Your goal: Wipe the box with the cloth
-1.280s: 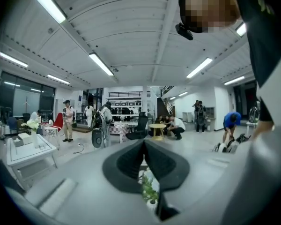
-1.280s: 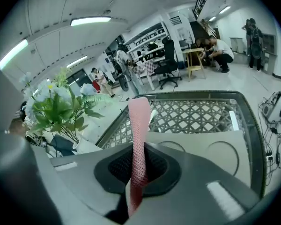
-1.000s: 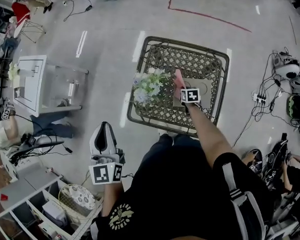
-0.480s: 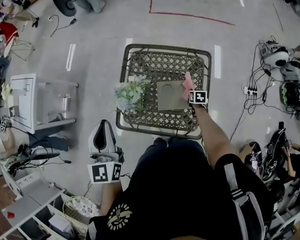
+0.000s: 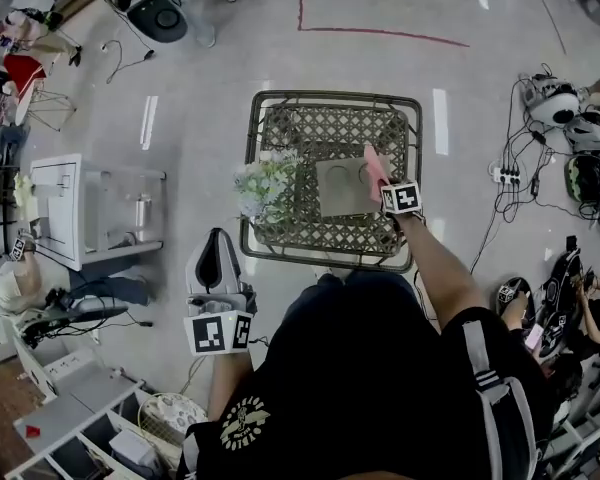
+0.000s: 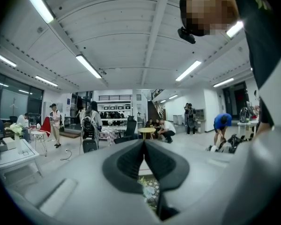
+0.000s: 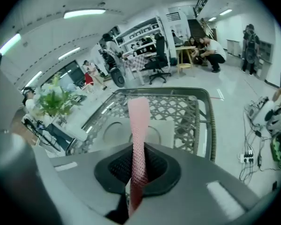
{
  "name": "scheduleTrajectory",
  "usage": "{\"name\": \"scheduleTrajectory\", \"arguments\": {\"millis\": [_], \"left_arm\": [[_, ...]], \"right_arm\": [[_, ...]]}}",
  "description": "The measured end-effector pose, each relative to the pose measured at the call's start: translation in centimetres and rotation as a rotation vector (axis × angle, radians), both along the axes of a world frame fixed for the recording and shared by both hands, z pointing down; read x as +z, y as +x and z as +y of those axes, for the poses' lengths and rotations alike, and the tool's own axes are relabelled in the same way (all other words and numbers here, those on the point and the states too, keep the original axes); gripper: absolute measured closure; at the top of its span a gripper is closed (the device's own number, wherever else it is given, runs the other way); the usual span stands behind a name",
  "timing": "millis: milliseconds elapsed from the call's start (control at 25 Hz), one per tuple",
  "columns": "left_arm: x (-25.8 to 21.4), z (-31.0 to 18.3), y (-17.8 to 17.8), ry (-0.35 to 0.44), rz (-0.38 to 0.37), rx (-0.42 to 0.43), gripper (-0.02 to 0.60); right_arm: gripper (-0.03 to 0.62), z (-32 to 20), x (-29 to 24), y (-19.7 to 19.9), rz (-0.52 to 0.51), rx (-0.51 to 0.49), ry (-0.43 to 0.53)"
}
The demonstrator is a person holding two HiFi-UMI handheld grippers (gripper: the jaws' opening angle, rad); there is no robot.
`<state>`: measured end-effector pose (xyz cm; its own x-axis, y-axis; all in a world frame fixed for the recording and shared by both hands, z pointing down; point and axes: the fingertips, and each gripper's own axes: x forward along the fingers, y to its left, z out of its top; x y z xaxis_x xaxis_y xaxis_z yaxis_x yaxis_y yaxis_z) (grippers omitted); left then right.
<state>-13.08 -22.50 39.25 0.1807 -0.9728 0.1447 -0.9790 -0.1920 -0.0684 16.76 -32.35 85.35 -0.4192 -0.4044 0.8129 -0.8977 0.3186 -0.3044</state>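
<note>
A flat grey box [image 5: 342, 186] lies on the wicker table [image 5: 330, 108]. My right gripper [image 5: 386, 180] is shut on a pink cloth [image 5: 376, 164] at the box's right edge. In the right gripper view the cloth [image 7: 139, 125] stands up between the jaws, over the box [image 7: 113, 130]. My left gripper [image 5: 216, 238] is held low by my body, off the table's left front corner. Its jaws are shut with nothing in them [image 6: 144, 144].
A bunch of white and green flowers [image 5: 265, 186] stands on the table left of the box. A white cabinet [image 5: 75, 208] is to the left. Cables and gear [image 5: 570, 138] lie on the floor at right. Shelves [image 5: 90, 428] are at lower left.
My right gripper has carried the cloth from the left part of the box to its right edge. The left gripper has stayed by my body.
</note>
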Motion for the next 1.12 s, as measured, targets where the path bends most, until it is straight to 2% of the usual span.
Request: {"name": "scheduleTrajectory", "arguments": {"millis": [120,280,400,520,720,1000,1120], "left_arm": [[-0.1,1.0,-0.1,0.006,-0.003,-0.020,0.581],[0.2,2.1,-1.7,-0.014,-0.020,-0.046,0.581],[0.3,3.4,-3.4,-0.025,-0.032,-0.069,0.581],[0.3,4.7,-5.4,-0.028,-0.042,-0.096,0.581],[0.7,5.8,-7.0,-0.025,-0.035,-0.137,0.581],[1.2,5.1,-6.1,-0.023,-0.013,-0.089,0.581],[1.0,4.6,-5.1,-0.011,-0.005,-0.059,0.581]], "right_arm": [[0.577,2.1,-1.7,-4.5,-0.087,-0.091,0.019],[0.577,4.4,-1.8,-11.1,-0.162,-0.157,-0.021],[0.577,5.6,-0.4,-15.1,-0.171,-0.177,-0.075],[0.577,6.1,1.6,-16.1,-0.115,-0.179,-0.109],[0.577,5.4,3.9,-10.8,0.016,-0.141,-0.111],[0.577,5.7,5.0,-1.3,0.182,-0.048,-0.111],[0.577,6.5,4.9,2.5,0.207,0.017,-0.126]]}}
